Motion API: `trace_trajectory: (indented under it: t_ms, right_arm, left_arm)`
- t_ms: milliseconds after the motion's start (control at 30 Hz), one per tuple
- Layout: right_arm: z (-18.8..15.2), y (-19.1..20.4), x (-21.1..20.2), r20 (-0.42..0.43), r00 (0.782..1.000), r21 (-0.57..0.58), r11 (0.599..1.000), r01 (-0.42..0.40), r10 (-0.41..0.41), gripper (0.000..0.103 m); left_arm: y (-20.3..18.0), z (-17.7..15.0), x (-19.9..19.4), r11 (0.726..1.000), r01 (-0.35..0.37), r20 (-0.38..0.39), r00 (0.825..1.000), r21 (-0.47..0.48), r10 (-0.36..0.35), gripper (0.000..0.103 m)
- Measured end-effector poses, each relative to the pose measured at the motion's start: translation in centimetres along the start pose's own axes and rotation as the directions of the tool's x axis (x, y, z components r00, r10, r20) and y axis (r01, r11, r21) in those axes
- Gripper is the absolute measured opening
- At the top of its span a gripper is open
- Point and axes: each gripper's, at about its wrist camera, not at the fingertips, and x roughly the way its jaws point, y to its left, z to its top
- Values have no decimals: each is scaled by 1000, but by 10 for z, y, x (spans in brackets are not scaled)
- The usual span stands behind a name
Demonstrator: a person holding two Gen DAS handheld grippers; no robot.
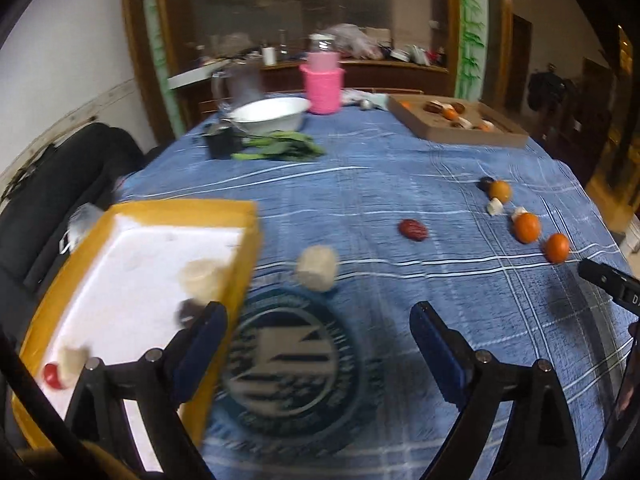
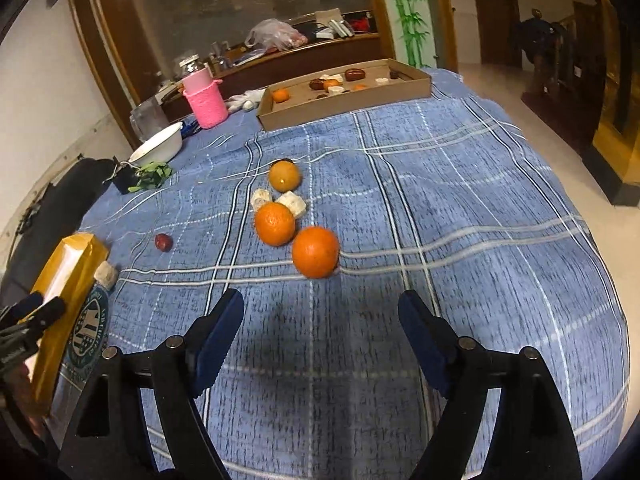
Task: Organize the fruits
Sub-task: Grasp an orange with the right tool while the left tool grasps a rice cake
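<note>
Nearest your lens, your left gripper has its jaws spread wide with nothing between them, poised over the round printed emblem on the blue plaid tablecloth. Just to its left sits the yellow tray with a white floor; inside lie pale banana chunks, a dark fruit and a small red one, all blurred. A loose banana chunk rests on the cloth just right of the tray's far corner, and a red date lies further right.

Your right gripper is wide apart too, empty, hanging above bare cloth. Just beyond it is the nearest orange, a second orange beside it to the left, then two banana pieces and a third, duller orange farther off. At the far right, the cardboard tray holds more mixed fruit. Far left: white bowl, pink knitted holder, green leaves.
</note>
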Motion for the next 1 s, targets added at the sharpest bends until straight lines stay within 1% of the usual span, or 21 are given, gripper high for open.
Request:
trace_trajectory:
  t_ms: [67,167,200,233,333,400,500,567,600,633,667,700,733,867,1000]
  right_arm:
    - [6,2,7,-9,1000,-15,1000,-2,2,79]
    - [16,8,23,-28,1000,-45,999,4,-5,75]
    - [18,10,28,-34,999,-56,998,3,-5,70]
    - [20,13,32,-37,999,-67,998,7,-10,68]
    - [24,19,45,-51,998,-88,996,16,-21,66]
    - [23,19,51,-59,998,-88,996,10,-15,58]
    - [23,18,51,-48,999,-93,996,7,-11,54]
    - [22,16,52,-49,999,-82,997,-3,-1,54]
    - [21,14,54,-56,998,-78,997,-7,3,49]
    - [22,13,54,-60,998,-72,997,-8,4,46]
    - [23,12,54,-57,998,-68,998,-10,6,42]
    - [23,11,53,-54,998,-65,998,-16,13,40]
    - [23,11,54,-55,998,-64,998,-17,14,40]
    - [23,10,53,-53,999,-59,998,-13,10,32]
    - [22,12,52,-51,999,-70,998,-11,7,32]
  left_arm:
    - [-5,1,8,1000,4,-10,1000,4,-4,94]
    - [-4,4,22,999,16,-19,1000,-30,-16,94]
    - [-2,6,27,999,24,-26,999,-47,-26,94]
    - [0,7,32,998,29,-36,999,-61,-31,94]
    - [2,7,43,997,26,-46,998,-73,-30,92]
    - [1,7,49,998,21,-53,998,-58,-24,85]
    - [0,7,62,998,23,-84,996,-58,-28,73]
    - [2,7,69,997,19,-94,995,-70,-26,61]
    - [2,7,72,997,16,-101,995,-77,-24,58]
    - [2,7,75,997,13,-109,994,-82,-22,54]
    - [2,7,75,996,6,-98,995,-84,-15,49]
    - [2,8,76,997,-6,-93,996,-82,-2,46]
    - [2,8,76,997,-23,-88,996,-79,16,39]
    - [2,8,74,997,-11,-86,996,-71,5,39]
    - [0,5,62,998,11,-73,997,-67,-16,39]
